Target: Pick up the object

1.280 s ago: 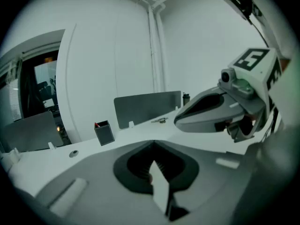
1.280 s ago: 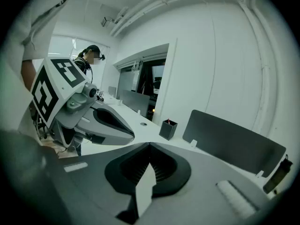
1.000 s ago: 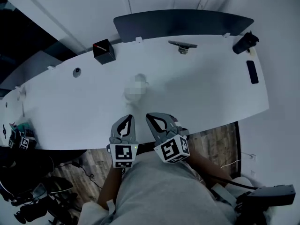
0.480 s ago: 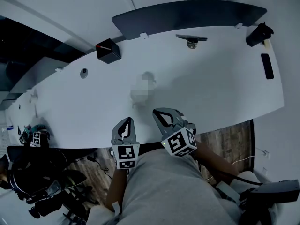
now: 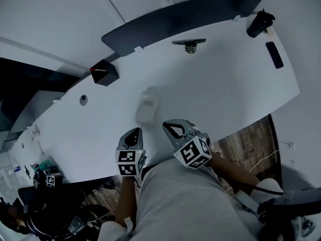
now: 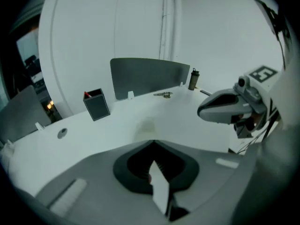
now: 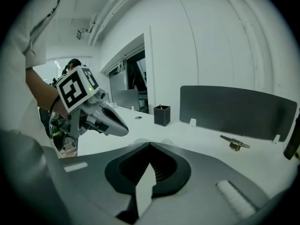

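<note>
Pale whitish object (image 5: 147, 107) on white table (image 5: 225, 94); its details blurred

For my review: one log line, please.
left hand-held gripper: shut, empty | right hand-held gripper: shut, empty | white object: on table

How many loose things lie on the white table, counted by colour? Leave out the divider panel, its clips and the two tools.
Dark: 3 (box, bottle, flat slab)
Metal grey: 1 (small metal part)
White: 1 (white object, too blurred to name)
Total: 5
</note>
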{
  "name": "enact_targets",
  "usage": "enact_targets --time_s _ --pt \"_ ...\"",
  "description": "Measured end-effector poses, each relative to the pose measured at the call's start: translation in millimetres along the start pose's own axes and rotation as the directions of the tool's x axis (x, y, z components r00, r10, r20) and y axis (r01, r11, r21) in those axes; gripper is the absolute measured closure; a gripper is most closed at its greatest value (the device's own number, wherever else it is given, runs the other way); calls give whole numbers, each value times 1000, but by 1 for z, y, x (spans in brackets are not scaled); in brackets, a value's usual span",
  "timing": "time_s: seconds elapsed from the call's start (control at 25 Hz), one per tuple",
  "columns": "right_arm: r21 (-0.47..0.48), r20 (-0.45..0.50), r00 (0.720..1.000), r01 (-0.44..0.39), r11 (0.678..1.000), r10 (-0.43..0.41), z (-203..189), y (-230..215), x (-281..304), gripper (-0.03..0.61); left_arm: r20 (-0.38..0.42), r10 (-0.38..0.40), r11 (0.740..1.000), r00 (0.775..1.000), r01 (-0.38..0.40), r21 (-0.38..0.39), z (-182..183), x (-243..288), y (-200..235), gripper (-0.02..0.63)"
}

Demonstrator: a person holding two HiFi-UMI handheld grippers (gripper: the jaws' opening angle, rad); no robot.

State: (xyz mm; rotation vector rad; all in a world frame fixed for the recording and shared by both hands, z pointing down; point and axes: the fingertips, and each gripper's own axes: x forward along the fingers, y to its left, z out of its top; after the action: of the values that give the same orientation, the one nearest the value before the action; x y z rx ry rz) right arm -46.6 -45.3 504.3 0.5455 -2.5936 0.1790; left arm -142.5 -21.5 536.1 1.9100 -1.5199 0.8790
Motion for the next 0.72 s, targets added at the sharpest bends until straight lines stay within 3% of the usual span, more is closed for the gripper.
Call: enact_targets --time_s 0.08,0.2,0.32,0.48,0.6,0.72 --pt "7 -10 1000 8 1000 -8 1 -2 3 577 -31 -36 999 999 35 -26 2 6 9 611" --pt "12 -23 1000 19 1000 -19 2 -1 8 577 -71 -54 999 996 54 -2 6 12 22 611" --pt "17 -31 999 25 1000 -24 2 1 12 577 -120 -114 993 986 114 -12 7 22 27 531" --pt "28 -41 999 27 999 -26 1 3 16 577 -206 -185 983 961 184 -22 3 37 35 516" --pt "39 -54 998 33 999 -30 -1 4 18 577 -299 -276 961 913 262 -86 -2 51 41 506" --pt "50 -67 997 43 998 -39 -6 2 18 577 -389 -418 907 821 357 -222 -5 68 45 508"
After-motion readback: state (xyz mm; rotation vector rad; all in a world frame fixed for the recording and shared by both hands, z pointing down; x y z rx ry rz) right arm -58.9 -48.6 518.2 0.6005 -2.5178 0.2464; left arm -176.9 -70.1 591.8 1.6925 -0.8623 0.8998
